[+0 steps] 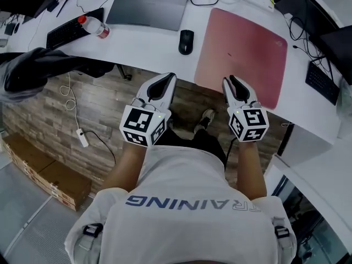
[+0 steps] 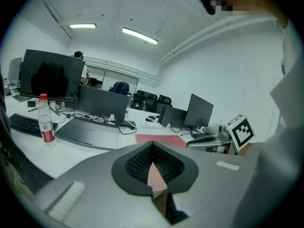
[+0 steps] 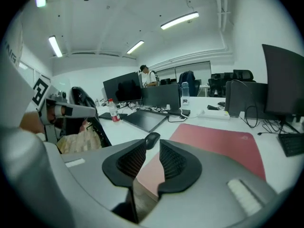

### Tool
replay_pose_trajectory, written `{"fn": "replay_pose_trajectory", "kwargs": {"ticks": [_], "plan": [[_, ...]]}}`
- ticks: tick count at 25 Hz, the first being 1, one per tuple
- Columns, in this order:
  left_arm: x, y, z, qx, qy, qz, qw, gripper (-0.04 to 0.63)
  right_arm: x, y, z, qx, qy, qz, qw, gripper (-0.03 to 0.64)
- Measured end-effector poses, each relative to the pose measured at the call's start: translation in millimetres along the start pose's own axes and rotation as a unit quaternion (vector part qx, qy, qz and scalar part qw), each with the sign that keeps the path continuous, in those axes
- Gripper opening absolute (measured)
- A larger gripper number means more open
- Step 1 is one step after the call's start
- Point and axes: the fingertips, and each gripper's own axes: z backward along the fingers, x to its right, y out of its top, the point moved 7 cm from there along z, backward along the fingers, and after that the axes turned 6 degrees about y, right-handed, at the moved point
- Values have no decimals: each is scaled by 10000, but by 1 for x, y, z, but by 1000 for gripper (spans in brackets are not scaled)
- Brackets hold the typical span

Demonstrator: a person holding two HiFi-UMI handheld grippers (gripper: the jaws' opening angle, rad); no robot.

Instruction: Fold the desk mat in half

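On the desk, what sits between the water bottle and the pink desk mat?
A black mouse, just left of the pink desk mat; otherwise bare white desk out to the water bottle. The head view shows this.

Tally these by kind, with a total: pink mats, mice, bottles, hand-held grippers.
Pink desk mat: 1
Mouse: 1
Bottle: 1
Hand-held grippers: 2, the left hand-held gripper and the right hand-held gripper
Total: 5
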Motion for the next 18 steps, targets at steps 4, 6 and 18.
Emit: {"fn": "replay_pose_trajectory", "kwargs": {"ticks": [4, 6, 18], "plan": [[4, -6, 0, -45, 243, 92, 9997, 0, 5, -18, -21, -664, 144, 384, 9970, 148], [5, -10, 3, -58, 362, 133, 9992, 0, 0, -32, -35, -1040, 279, 620, 9922, 169], [-18, -29, 24, -110, 776, 264, 9966, 0, -47, -108, -115, -2597, 526, 2331, 9357, 175]]}}
